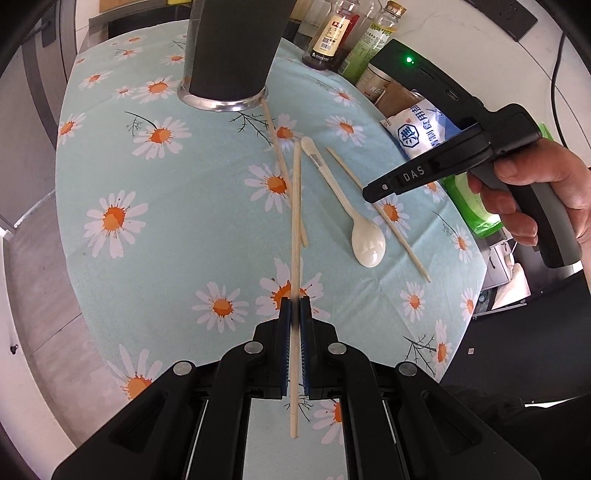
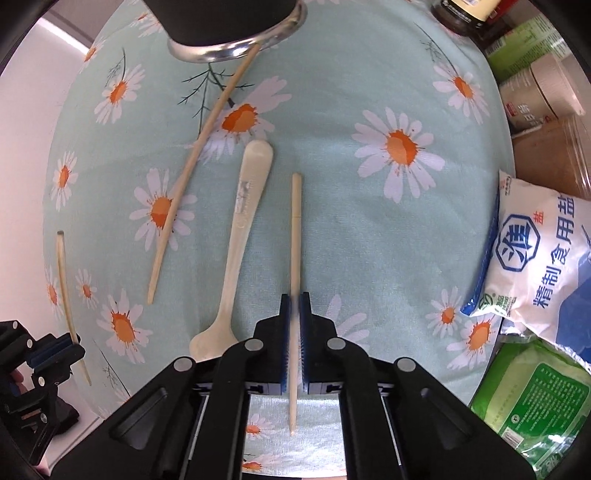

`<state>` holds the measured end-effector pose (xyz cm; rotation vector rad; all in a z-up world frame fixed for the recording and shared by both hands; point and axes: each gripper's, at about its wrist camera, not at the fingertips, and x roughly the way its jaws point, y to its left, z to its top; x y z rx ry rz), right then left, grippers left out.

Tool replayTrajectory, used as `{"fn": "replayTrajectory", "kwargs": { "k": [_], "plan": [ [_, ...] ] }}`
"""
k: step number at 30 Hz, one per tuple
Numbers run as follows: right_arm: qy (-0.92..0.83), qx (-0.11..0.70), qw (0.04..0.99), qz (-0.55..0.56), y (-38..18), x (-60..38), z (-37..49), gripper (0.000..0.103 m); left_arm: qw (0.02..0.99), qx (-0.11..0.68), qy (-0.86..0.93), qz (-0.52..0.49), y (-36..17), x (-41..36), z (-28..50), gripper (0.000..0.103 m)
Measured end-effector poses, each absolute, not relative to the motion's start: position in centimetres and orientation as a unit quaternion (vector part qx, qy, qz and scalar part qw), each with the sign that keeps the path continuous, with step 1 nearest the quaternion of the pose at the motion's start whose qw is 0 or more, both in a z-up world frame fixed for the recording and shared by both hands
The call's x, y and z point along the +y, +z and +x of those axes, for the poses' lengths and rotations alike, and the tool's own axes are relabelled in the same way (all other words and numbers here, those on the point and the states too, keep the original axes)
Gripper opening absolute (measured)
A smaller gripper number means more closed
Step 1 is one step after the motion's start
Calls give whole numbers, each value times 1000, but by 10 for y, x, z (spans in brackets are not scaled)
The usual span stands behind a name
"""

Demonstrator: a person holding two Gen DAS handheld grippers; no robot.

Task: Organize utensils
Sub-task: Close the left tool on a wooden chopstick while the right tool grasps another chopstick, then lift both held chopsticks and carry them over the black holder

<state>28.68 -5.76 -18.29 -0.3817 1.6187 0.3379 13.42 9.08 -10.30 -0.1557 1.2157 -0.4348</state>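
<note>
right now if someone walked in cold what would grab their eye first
Each gripper is clamped on a chopstick: the left gripper holds one chopstick above the daisy tablecloth, and the right gripper holds another chopstick. Between them a cream spoon lies flat beside a loose chopstick whose far end meets the dark utensil holder.

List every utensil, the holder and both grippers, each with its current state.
Left gripper: shut on a chopstick.
Right gripper: shut on another chopstick.
Third chopstick: lying on cloth, tip at holder's base.
Spoon: lying flat.
Holder: upright.
</note>
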Motion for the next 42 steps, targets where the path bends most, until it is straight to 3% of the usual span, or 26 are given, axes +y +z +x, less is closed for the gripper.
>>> {"fn": "replayTrajectory", "kwargs": {
  "k": [15, 31, 42],
  "plan": [
    [195, 652, 731, -47, -90, -102, 305, 6, 844, 498, -175, -99, -57, 99, 176, 4],
    [406, 500, 765, 6, -11, -63, 321, 6, 897, 379, -106, -202, 0, 106, 225, 4],
    [474, 322, 817, 63, 47, -73, 358, 6, 936, 261, -34, -233, 46, 115, 262, 4]
  ]
}}
